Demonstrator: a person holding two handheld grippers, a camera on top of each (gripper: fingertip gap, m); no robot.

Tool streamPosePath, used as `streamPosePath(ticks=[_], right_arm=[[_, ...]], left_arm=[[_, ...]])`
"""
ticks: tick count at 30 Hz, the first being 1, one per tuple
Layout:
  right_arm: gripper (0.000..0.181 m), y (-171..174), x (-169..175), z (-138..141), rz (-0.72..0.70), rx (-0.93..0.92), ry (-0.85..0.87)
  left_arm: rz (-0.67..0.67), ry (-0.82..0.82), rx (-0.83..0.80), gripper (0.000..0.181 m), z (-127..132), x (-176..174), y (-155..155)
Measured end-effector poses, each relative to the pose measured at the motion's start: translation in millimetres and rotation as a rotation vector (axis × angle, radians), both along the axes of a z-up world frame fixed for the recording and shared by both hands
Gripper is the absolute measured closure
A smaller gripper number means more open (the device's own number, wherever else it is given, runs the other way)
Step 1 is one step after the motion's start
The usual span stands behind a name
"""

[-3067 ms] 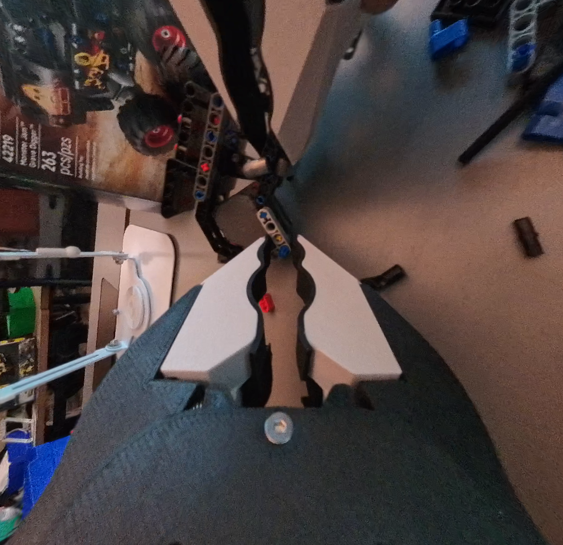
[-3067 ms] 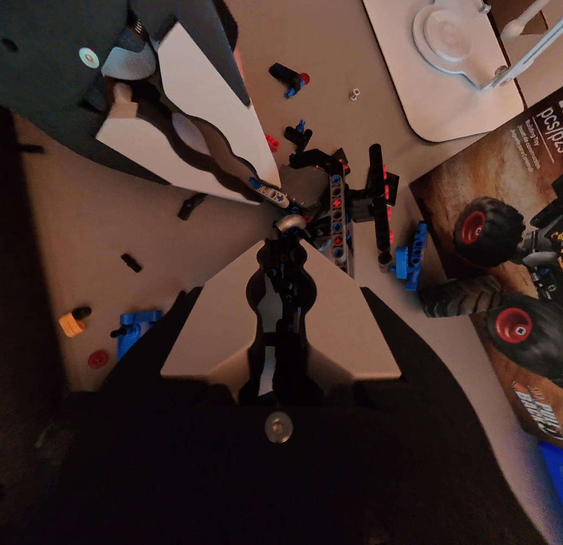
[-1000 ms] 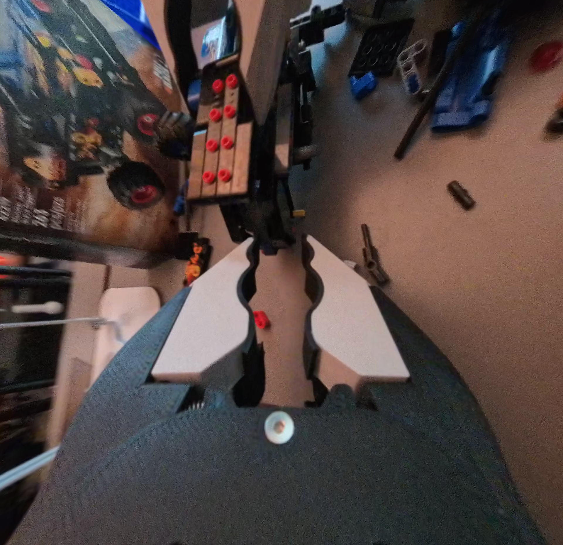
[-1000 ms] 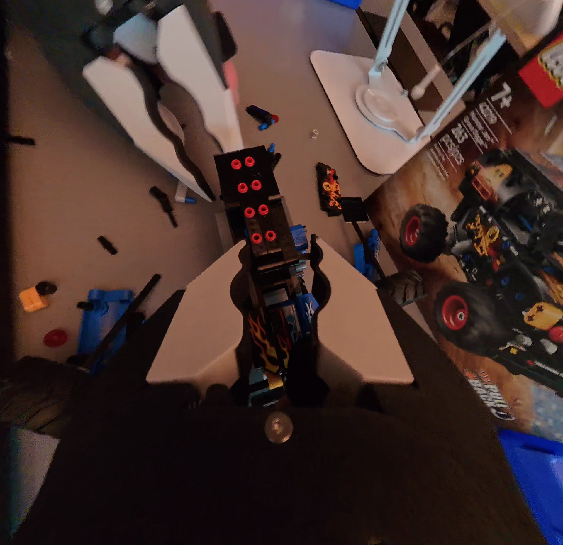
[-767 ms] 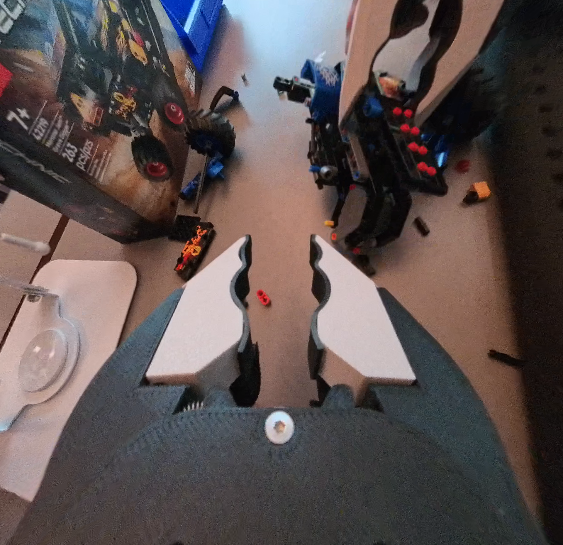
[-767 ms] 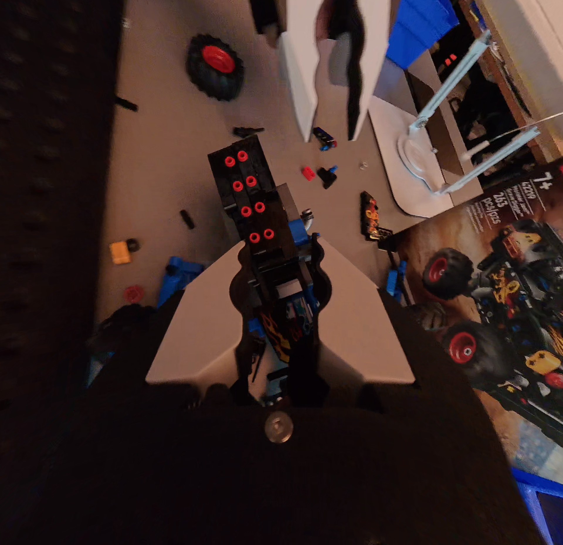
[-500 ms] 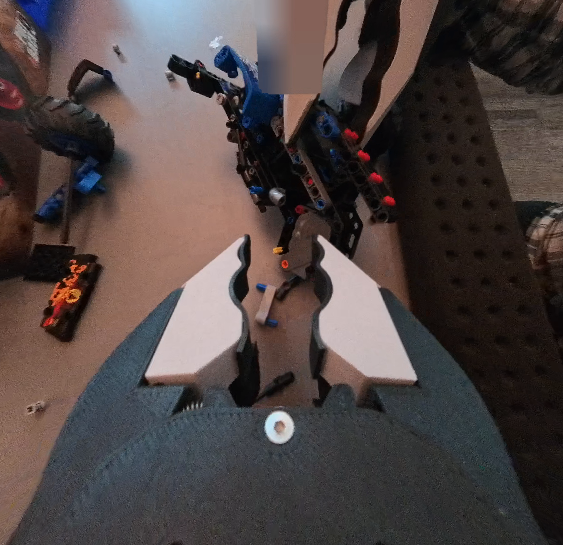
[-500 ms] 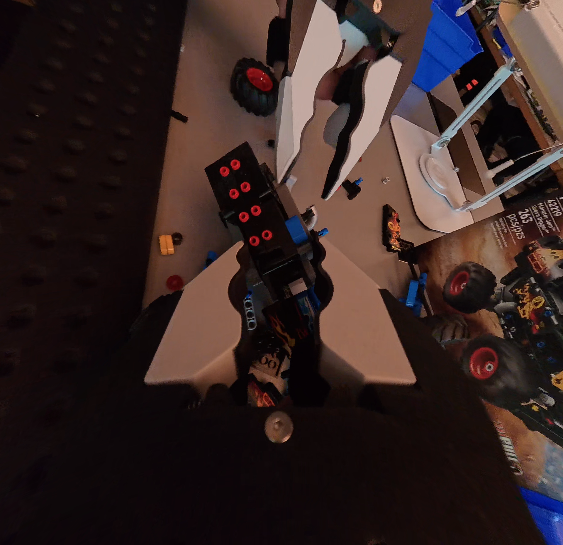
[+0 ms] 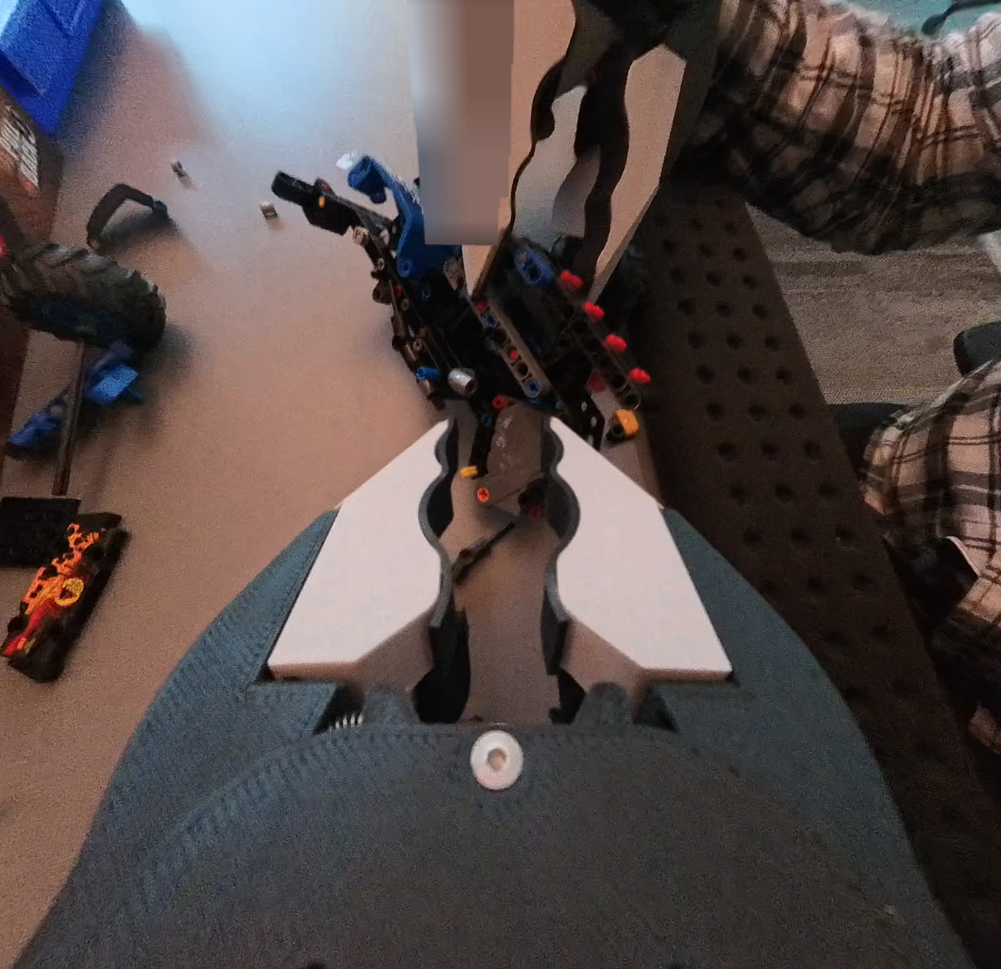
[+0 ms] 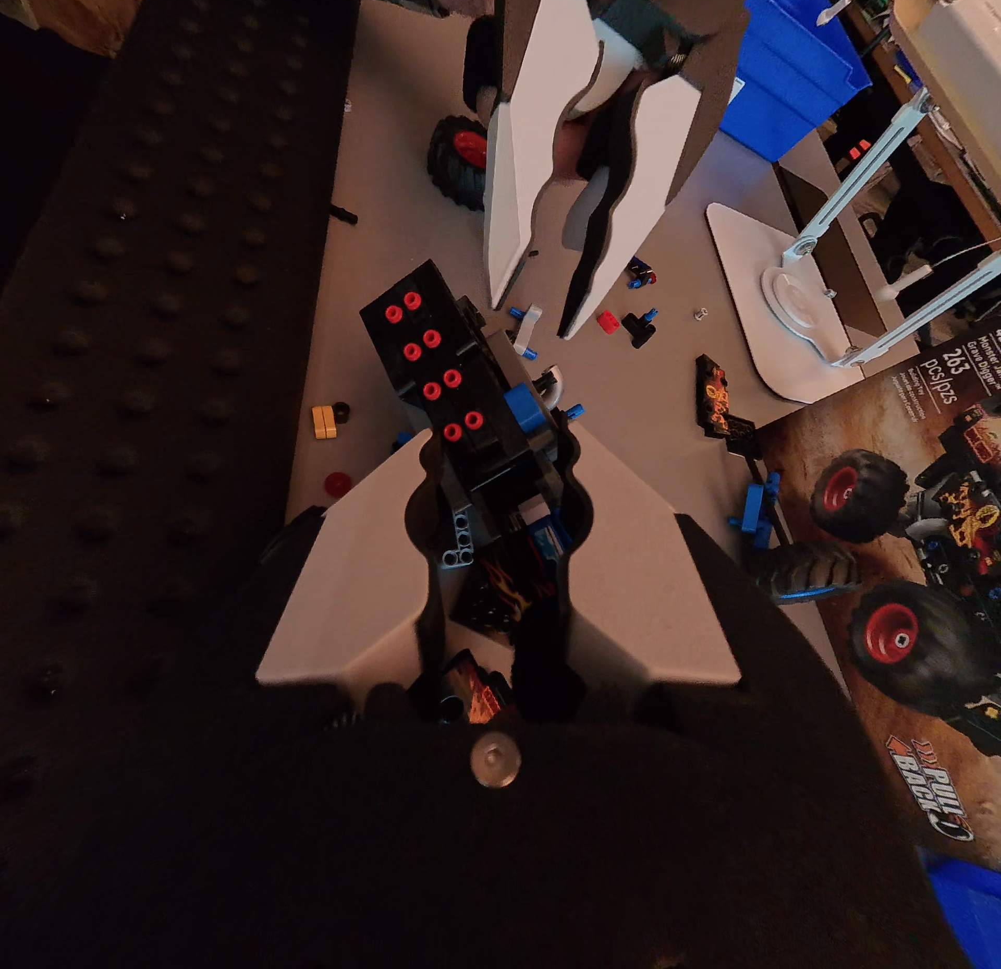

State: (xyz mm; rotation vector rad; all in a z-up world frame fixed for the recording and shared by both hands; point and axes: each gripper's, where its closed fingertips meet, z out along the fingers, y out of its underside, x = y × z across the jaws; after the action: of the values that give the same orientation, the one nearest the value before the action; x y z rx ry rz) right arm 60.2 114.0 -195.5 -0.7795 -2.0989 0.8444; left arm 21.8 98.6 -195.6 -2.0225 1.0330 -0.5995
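Note:
A black toy truck chassis with red studs, blue parts and flame stickers is held in my right gripper, which is shut on its rear half above the table. In the left wrist view the chassis hangs from the right gripper at the top. My left gripper is open, its tips on either side of a grey panel at the chassis's lower end; I cannot tell if they touch it. In the right wrist view the left gripper hangs over a small white beam on the table.
A picture box, a white lamp base and a blue bin stand to the right. A red-hubbed tyre, a flame panel and small loose parts lie around. A black studded mat borders the table. Plaid sleeves show. Across from one pair of fingers to the other is roughly 5 cm.
My left gripper let go of the small beam, opened and came up to the chassis's end. My right gripper turned the chassis over, studs up, and carried it towards the mat.

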Motion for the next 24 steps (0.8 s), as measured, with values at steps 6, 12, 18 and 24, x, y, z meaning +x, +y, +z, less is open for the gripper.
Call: streamPosePath(ticks=[6, 12, 18, 24], right_arm=[[0.141, -1.7, 0.4, -0.2, 0.002, 0.011, 0.013], [0.140, 1.6, 2.7, -0.8, -0.017, 0.023, 0.021], [0.143, 5.7, 12.4, 1.0, -0.068, 0.038, 0.035], [0.135, 46.4, 22.1, 41.2, -0.247, -0.134, 0.200]], left_arm=[[-0.028, -0.100, -0.148, 0.161, -5.8, 25.3, -3.1], [0.012, -0.179, -0.192, 0.166, -7.0, 33.8, -0.4], [0.046, -0.151, -0.186, 0.174, -11.8, 30.8, 3.0], [0.033, -0.020, -0.141, 0.176, -21.3, 26.5, 4.2]])
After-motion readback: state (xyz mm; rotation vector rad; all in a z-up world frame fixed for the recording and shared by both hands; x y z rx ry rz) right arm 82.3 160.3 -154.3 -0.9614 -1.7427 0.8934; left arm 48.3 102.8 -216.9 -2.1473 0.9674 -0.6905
